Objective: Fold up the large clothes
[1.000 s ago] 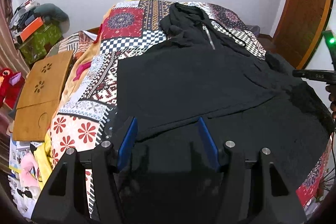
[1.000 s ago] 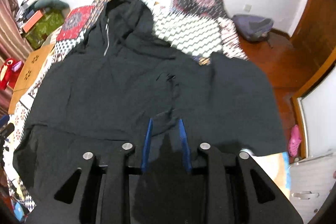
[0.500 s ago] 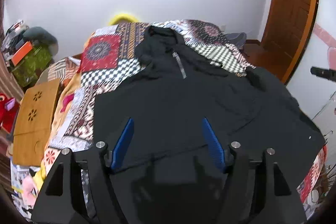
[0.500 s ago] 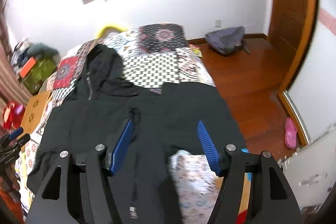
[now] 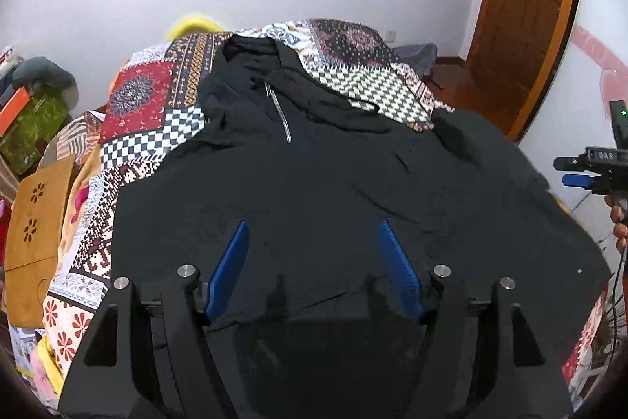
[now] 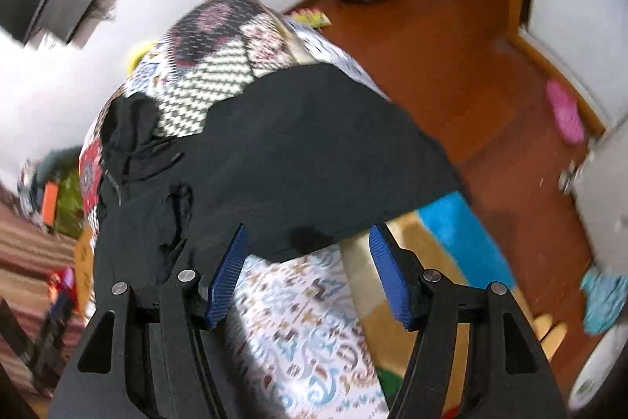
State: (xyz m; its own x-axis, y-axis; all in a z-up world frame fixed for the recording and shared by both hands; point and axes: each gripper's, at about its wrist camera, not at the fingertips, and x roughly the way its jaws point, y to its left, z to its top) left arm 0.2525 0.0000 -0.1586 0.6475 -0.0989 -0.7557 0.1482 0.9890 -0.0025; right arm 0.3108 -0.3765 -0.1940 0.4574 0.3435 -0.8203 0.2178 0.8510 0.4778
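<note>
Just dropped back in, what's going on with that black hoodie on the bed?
A person is working on a black hoodie spread across the patchwork bedspread, hood toward the far wall, with a handheld gripper in each hand. The left gripper hovers open above the hoodie's middle, holding nothing. The right gripper has just been opening and is also empty, pointing at the hoodie's right sleeve edge near the bed's side. No fold is visibly done yet.

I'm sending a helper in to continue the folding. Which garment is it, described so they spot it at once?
Look at the bed with the patchwork quilt. Spread across it lies the black hoodie, the only plain dark thing there, with a short silver zipper below its hood.
</note>
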